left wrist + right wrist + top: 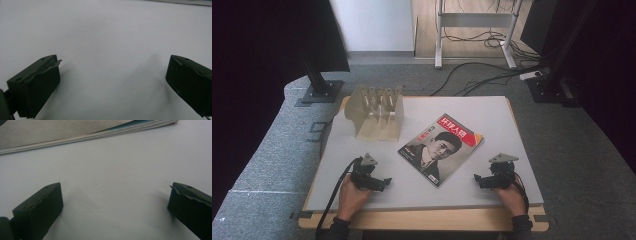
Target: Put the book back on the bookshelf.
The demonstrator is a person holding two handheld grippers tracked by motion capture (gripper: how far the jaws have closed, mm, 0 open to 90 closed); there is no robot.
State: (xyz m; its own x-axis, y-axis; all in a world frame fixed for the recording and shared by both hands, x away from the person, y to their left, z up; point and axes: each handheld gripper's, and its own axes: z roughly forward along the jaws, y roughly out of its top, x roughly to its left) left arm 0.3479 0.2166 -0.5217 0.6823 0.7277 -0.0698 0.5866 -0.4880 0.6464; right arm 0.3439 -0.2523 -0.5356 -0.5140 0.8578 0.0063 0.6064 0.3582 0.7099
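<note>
Two grippers rest at the near edge of the counter, a magazine lying flat between them.

From the left: the left gripper sits low on the counter near the front edge, its fingers spread wide with nothing but bare surface between them. Behind it, toward the far left corner, stands a rack with upright slots. The magazine lies face up mid-counter, turned askew, well apart from the rack and nearer the right gripper, whose fingers also stand wide apart and empty, pointing at the magazine's page edge. It looks light, thin and floppy, with a glossy, likely slippery cover; it will probably sag if pinched at a corner. The spine side, or a raised edge, seems the firmest hold.
</note>
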